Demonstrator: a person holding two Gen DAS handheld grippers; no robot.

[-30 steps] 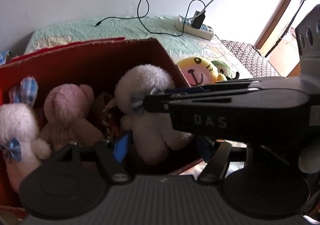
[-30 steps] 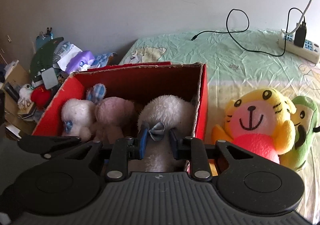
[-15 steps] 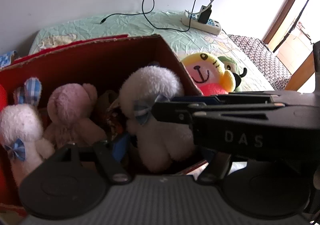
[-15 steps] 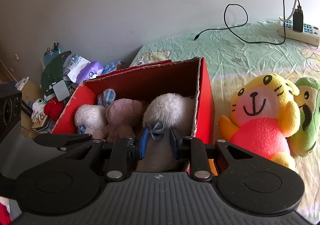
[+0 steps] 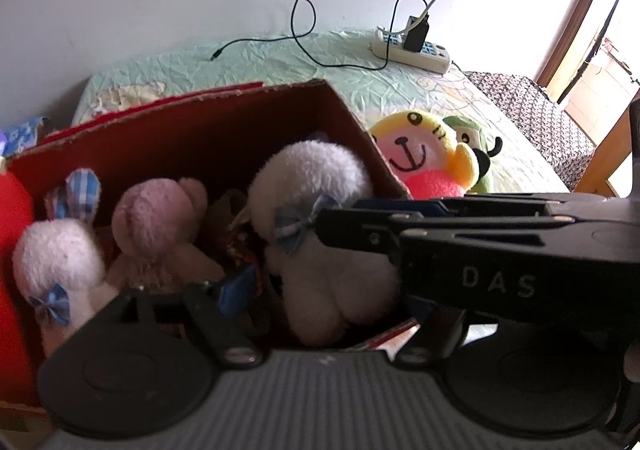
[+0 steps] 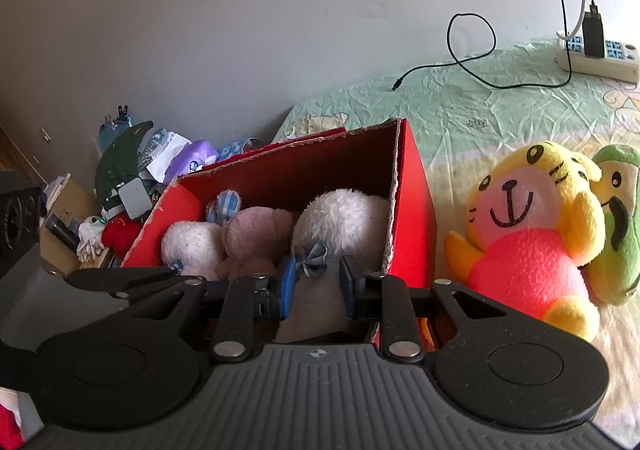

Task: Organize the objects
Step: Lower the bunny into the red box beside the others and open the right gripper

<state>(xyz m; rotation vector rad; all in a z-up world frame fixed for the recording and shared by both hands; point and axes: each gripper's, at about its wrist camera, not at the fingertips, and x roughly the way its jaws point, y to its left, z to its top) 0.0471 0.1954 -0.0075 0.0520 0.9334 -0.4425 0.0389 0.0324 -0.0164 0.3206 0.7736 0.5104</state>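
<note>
The bed [image 6: 480, 113] is carrying everything here, its crinkled green sheet lying under a red cardboard box [image 6: 412, 209] with three small plush toys sitting inside. Just beside the box the yellow tiger plush [image 6: 532, 234] is lying on the sheet, pressing against a green plush [image 6: 616, 234], both waiting outside. They look light, soft and squashy, so a pinch around the tiger's round pink belly or an arm should be holding well; slick fur might be slipping a little. In the box, the white plush [image 6: 344, 221] is standing at the right wall, next to the pink bear [image 5: 160, 217] and the white bunny [image 5: 56, 262]. The right tool [image 6: 318, 284] is gaping partly open around the white plush's body, apparently not pinching it. The left tool [image 5: 320, 290] is hanging low at the box front; I cannot tell its opening, since the other tool is crossing over it.
</note>
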